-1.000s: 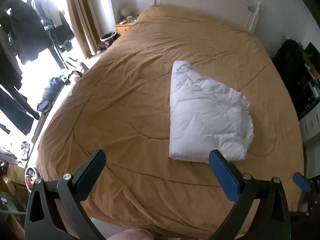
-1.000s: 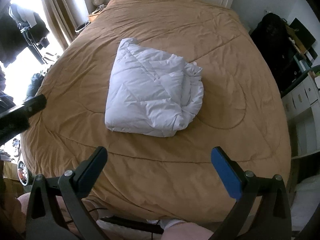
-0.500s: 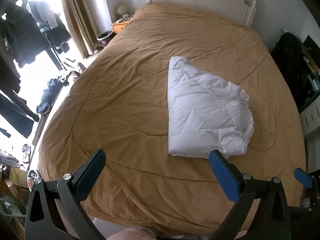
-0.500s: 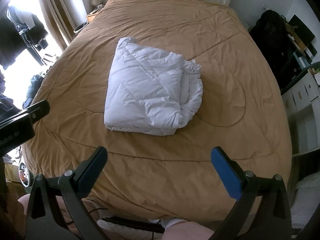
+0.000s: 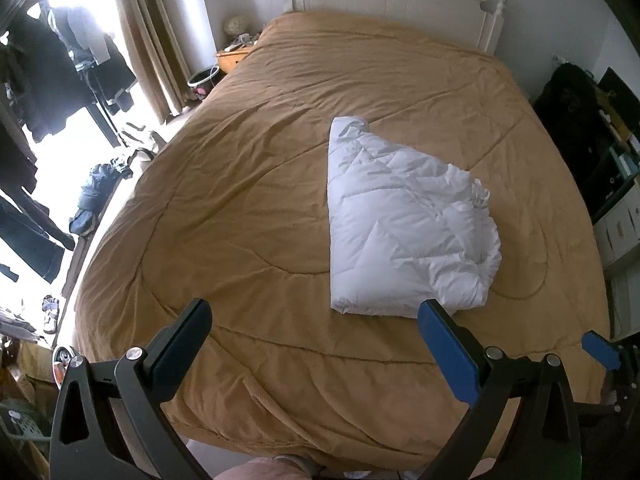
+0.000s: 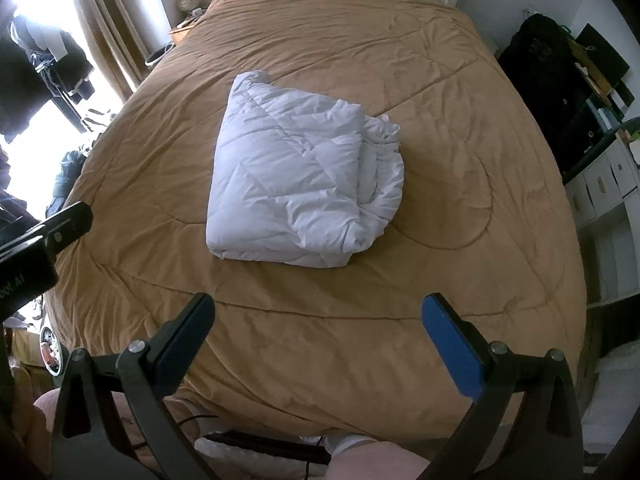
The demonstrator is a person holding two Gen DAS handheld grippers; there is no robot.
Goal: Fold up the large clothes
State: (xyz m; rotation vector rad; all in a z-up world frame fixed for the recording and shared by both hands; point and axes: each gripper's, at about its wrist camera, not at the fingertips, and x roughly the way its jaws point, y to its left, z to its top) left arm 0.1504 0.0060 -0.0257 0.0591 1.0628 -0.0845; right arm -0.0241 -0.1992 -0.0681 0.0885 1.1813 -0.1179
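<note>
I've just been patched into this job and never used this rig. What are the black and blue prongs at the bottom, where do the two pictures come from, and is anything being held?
Each picture comes from a fisheye camera mounted on a handheld gripper, looking along its two fingers. The prongs are those fingers. One view is from the left gripper, the other from the right gripper. Both are open and hold nothing. Ahead is a bed covered by a tan quilted bedspread, and on it lies a folded white puffy quilted garment, untouched by either gripper.

bare bedspread (image 6: 320, 312) all around folded white jacket (image 6: 296, 184)
</note>
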